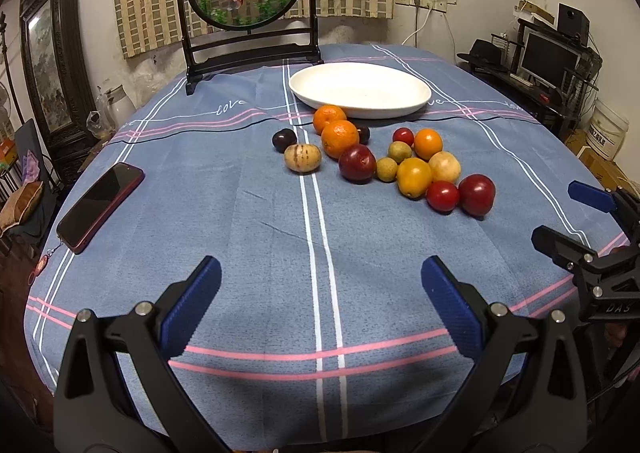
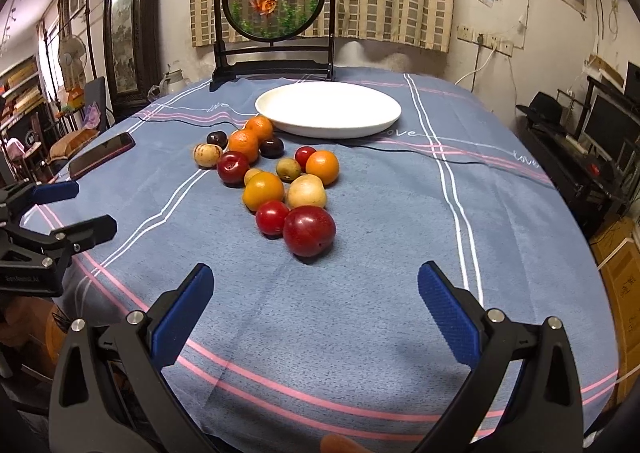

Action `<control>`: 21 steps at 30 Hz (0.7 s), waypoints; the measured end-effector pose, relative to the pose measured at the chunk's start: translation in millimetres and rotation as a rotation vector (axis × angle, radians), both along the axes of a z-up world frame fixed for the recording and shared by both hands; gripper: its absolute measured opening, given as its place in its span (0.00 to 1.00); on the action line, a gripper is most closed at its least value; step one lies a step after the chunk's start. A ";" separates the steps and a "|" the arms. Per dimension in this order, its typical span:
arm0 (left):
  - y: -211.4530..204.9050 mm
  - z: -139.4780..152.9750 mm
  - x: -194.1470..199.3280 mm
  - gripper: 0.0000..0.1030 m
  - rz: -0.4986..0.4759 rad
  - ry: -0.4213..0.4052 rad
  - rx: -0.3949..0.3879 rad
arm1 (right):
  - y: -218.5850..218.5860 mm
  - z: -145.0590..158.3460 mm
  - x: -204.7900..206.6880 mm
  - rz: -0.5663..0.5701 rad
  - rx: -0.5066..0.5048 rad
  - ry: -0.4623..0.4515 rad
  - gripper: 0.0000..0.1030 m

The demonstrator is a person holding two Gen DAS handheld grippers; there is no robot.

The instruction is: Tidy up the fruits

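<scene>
Your left gripper (image 1: pixel 320 285) and right gripper (image 2: pixel 316 293) both hover over the blue striped tablecloth (image 1: pixel 240 213) with blue-padded jaws spread wide, holding nothing. The loose cluster of red, orange, yellow and dark fruits (image 2: pixel 276 181) lies on the cloth, just in front of the shallow white oval plate (image 2: pixel 328 109). A dark red-edged phone (image 1: pixel 100 207) lies well to the left.

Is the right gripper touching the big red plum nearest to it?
Apart. In the right wrist view, the open right gripper hangs short of the big red plum, and bare blue tablecloth shows between the plum and both fingertips.
</scene>
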State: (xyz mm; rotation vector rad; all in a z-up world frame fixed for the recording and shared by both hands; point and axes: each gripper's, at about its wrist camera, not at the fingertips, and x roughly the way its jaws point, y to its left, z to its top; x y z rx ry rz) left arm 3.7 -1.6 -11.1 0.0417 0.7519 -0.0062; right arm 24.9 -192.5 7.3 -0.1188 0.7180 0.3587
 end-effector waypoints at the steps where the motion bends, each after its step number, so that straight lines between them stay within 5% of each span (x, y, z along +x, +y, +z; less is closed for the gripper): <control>1: 0.4 -0.5 0.5 0.98 0.000 0.002 -0.003 | -1.3 -0.6 0.9 -0.003 0.011 0.005 0.99; 9: 7.8 -7.1 3.9 0.98 -0.011 -0.004 -0.033 | -0.9 -12.7 15.9 0.013 0.056 0.087 0.99; 14: 15.1 -13.7 10.4 0.98 -0.024 -0.002 -0.053 | -1.3 -15.9 37.1 -0.093 0.020 0.125 0.99; 17: 18.3 -17.1 21.1 0.98 -0.016 0.010 -0.034 | -1.0 -4.4 51.4 -0.031 0.054 0.131 0.99; 21: 26.5 -16.9 36.1 0.98 0.000 0.009 -0.064 | 1.9 -11.9 80.3 0.075 0.113 0.311 0.99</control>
